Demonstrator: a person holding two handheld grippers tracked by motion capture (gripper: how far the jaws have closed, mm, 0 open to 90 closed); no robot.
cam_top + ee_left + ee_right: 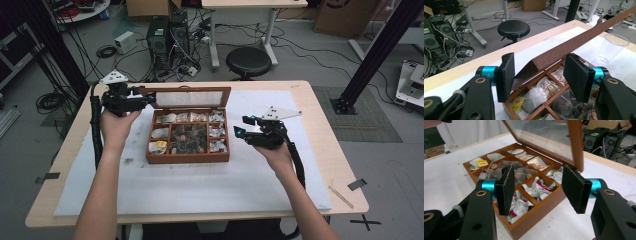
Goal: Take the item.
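Wooden tea box (188, 156) sits at the centre of the high view, on a white mat (200, 185) that covers most of the pale surface (335, 150). Its glass-paned lid (192, 97) stands raised at the back, tilted away from me. Inside, dividers split the box into small compartments holding tea bags (189, 137): pale paper sachets in the back row, dark mesh pouches in the middle, green-and-white packets (537, 187) down the side nearest my right hand.

My left gripper (150, 98) is at the upper left of the high view, at the left corner of the lid. In the left gripper view the lid's rusty-brown edge (574, 42) runs diagonally up to the upper right, and its near corner lies between my fingers (505, 75). The fingers stand apart there, and I cannot tell whether either pad presses on the wood. A clear plastic cup (610, 47) stands on the mat at the right of that view.

My right gripper (243, 126) is at the right centre of the high view, just beside the box's right wall. Its fingers (506, 191) are apart, with nothing between them. In the right gripper view they frame the green-and-white packets from above the box's near rim.

A black stool (248, 61) stands on the floor beyond the surface.
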